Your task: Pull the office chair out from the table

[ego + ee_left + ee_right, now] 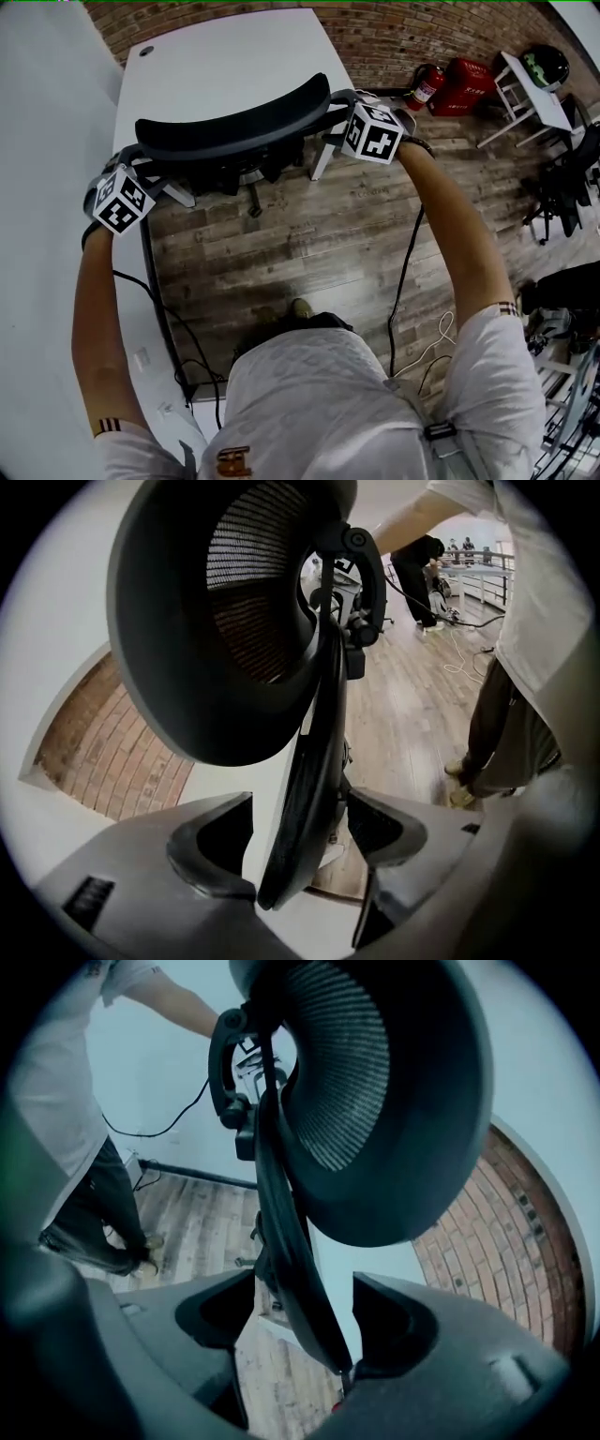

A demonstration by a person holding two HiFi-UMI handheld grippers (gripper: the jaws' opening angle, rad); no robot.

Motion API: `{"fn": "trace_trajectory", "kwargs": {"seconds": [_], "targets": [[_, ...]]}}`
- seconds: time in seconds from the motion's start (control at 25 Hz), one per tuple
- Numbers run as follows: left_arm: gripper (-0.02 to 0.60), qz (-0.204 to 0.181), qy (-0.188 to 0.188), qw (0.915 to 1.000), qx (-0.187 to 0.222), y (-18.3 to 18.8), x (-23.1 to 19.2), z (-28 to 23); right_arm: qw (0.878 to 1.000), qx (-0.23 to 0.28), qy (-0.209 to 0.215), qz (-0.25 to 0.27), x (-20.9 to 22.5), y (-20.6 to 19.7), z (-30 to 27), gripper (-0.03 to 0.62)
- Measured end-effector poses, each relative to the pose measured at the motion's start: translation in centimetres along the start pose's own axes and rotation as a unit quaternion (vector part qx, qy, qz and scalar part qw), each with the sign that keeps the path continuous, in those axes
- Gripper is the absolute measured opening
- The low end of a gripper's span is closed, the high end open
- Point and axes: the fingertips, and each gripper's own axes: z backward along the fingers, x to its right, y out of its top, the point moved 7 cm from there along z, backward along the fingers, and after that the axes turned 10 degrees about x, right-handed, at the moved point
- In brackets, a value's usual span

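Note:
The black office chair stands tucked against the white table (225,56), and its curved headrest (234,117) faces me. My left gripper (133,167) is at the left end of the chair's back frame and my right gripper (339,105) at the right end. In the left gripper view the frame's thin edge (314,761) runs between the wide jaws of the left gripper (300,832), with a gap on the left side. In the right gripper view the frame edge (281,1241) likewise passes between the spread jaws of the right gripper (305,1321). Both are open around the frame.
A white wall (47,187) runs close along the left. A black cable (405,272) trails over the wooden floor behind the chair. A red fire extinguisher (425,87), a red box (466,86) and a white stool (525,89) stand at the far right by the brick wall.

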Motion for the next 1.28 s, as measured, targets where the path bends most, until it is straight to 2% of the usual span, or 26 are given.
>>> {"fn": "trace_trajectory", "kwargs": {"seconds": [0.2,0.44,0.52,0.6,0.68,0.72,1.0,1.28], "targets": [[0.309,-0.036,-0.046,0.9979,-0.029,-0.4,-0.1,-1.9,0.997,-0.035,0.045,0.047,0.2,-0.7,-2.4,0.313],[0.298,-0.033,-0.068,0.9967,-0.029,-0.3,0.2,-3.5,0.993,-0.042,0.087,0.063,-0.3,-0.9,-4.4,0.299],[0.278,-0.032,-0.064,0.9971,-0.025,-0.3,0.2,-3.6,0.993,-0.037,0.087,0.067,-0.4,-0.8,-4.7,0.290],[0.249,-0.033,-0.061,0.9973,-0.024,-0.2,0.1,-3.7,0.993,-0.034,0.078,0.076,-0.3,-0.8,-4.8,0.223],[0.172,-0.039,-0.058,0.9971,-0.028,-0.2,0.1,-3.7,0.993,-0.035,0.070,0.086,-0.2,-1.0,-4.9,0.146],[0.158,-0.044,-0.057,0.9969,-0.031,-0.3,0.2,-3.7,0.993,-0.036,0.067,0.092,-0.3,-1.1,-4.9,0.129],[0.117,-0.052,-0.070,0.9950,-0.049,-0.4,1.3,-3.4,0.991,-0.041,0.064,0.110,-1.3,-1.2,-4.8,0.104],[0.107,-0.058,-0.073,0.9944,-0.051,0.1,3.1,-2.7,0.991,-0.042,0.062,0.112,-3.0,-1.3,-3.5,0.101]]}}
